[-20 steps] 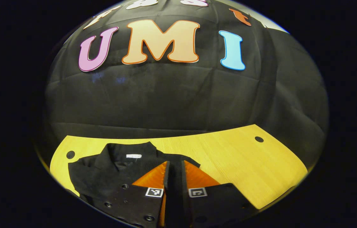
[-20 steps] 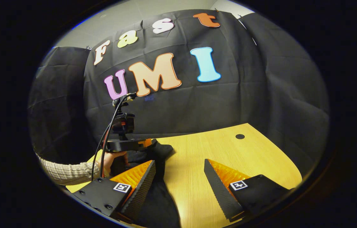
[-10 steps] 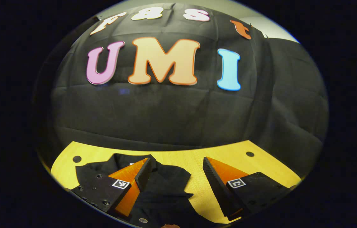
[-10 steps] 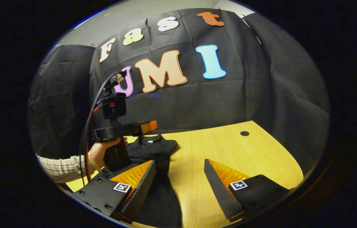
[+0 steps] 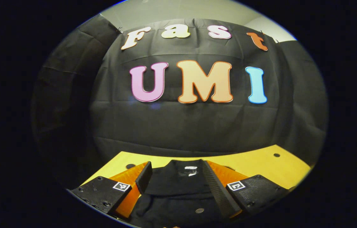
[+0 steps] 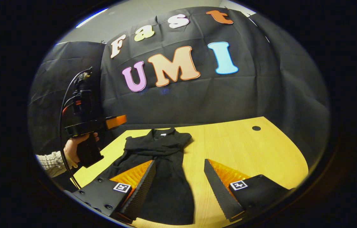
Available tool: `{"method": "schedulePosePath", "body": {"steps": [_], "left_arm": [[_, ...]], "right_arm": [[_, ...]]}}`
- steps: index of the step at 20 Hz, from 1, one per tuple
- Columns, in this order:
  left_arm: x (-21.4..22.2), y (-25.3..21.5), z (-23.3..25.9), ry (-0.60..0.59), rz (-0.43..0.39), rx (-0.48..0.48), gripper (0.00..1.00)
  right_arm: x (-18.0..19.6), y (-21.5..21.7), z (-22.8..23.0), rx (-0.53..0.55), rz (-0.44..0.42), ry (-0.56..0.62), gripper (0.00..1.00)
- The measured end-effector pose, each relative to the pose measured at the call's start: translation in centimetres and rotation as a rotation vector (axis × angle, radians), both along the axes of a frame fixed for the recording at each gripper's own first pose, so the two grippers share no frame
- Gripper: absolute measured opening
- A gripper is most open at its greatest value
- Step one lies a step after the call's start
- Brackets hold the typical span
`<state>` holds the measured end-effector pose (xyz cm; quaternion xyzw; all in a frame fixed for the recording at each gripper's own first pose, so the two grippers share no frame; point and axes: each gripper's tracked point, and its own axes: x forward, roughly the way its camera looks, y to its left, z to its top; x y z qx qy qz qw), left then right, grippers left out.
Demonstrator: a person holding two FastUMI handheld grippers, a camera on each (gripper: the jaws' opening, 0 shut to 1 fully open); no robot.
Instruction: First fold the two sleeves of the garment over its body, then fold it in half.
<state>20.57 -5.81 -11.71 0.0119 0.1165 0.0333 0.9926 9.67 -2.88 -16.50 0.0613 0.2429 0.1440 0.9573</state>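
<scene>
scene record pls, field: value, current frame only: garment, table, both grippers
garment: black garment lying on the table, collar end toward the booth wall, sleeves lying across its upper body
fold in half: not yet done, body lies stretched out lengthwise
table: light wooden table, round hole near its far right corner
left gripper: open, holding nothing, collar between its fingers in the left gripper view; the right gripper view shows it raised off the table in a hand
right gripper: open, holding nothing, over the garment's right edge

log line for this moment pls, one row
phase: sleeves folded over body | garment: flat on table | left hand-held gripper: open, above collar | right hand-held gripper: open, empty | next: likely half fold
</scene>
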Motion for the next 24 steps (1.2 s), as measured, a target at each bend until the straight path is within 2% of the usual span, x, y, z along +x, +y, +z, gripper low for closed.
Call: {"method": "schedulePosePath", "body": {"steps": [7,11,12,13,19,24], "left_arm": [[-11.5,7.3,-5.0,0.131,0.145,0.007,0.95],[-17.4,8.7,-8.8,0.235,0.171,0.023,0.95],[-18.7,9.1,-9.6,0.264,0.179,0.033,0.96],[-19.9,9.2,-10.5,0.298,0.189,0.037,0.95],[-25.9,9.0,-15.1,0.476,0.206,0.003,0.95],[-29.5,8.4,-17.2,0.567,0.160,0.027,0.96]], "right_arm": [[-2.4,1.4,-4.4,-0.035,0.065,0.071,0.97],[-4.9,1.8,-7.8,-0.067,0.102,0.149,0.98],[-5.4,1.9,-8.6,-0.067,0.106,0.167,0.93],[-5.8,1.8,-9.2,-0.069,0.107,0.183,0.98],[-8.6,0.7,-13.3,-0.118,0.103,0.288,0.98],[-10.3,0.0,-15.8,-0.150,0.099,0.367,0.98]]}}
